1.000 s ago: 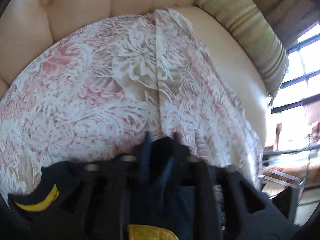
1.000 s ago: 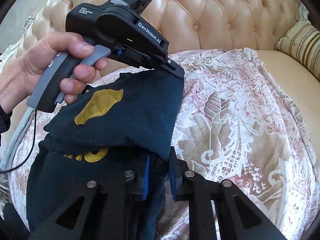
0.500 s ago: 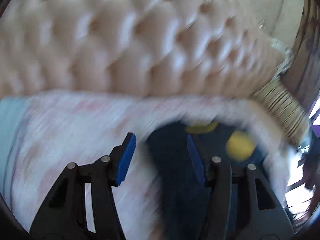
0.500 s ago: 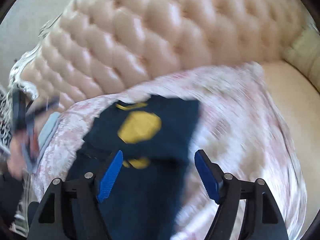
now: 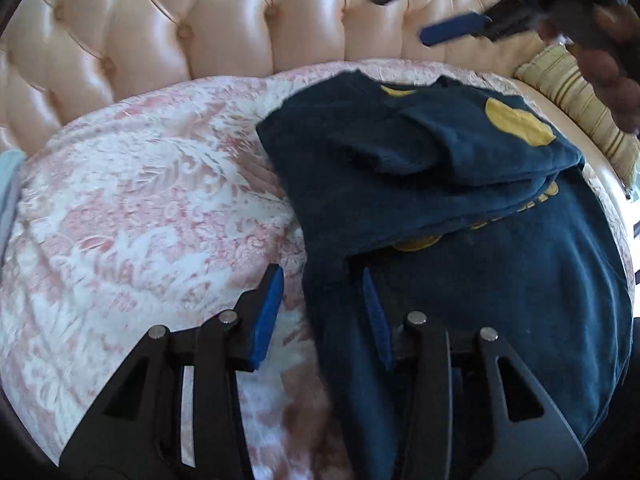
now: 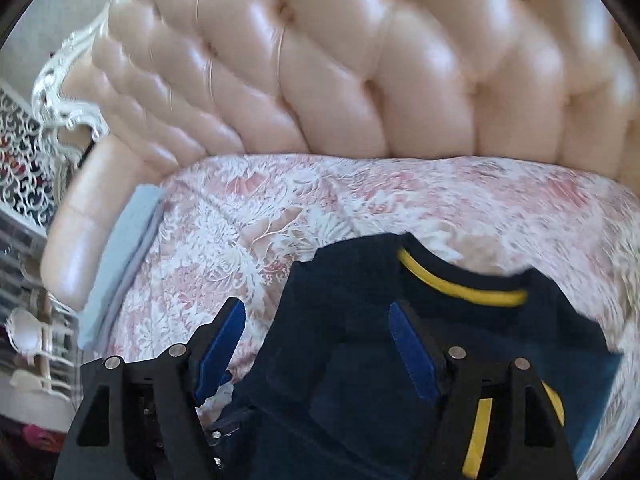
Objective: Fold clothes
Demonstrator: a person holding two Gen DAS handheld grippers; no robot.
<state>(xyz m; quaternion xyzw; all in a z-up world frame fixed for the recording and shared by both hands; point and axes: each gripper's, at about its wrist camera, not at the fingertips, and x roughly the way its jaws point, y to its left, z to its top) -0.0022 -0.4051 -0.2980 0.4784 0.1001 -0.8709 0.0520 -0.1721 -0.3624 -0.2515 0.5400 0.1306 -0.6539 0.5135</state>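
While its jaws close, the left gripper [image 5: 320, 312] straddles the edge of the folded navy sweatshirt with yellow patches [image 5: 460, 200], pads not pressing; the right gripper [image 6: 316, 344] gapes empty above its collar, over the pink floral cover [image 5: 140, 208], centre-right.

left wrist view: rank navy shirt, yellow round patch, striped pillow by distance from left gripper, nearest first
1. navy shirt: its edge lies between the closing jaws of the left gripper.
2. yellow round patch: on the folded part, upper right.
3. striped pillow: far right, beyond the shirt.
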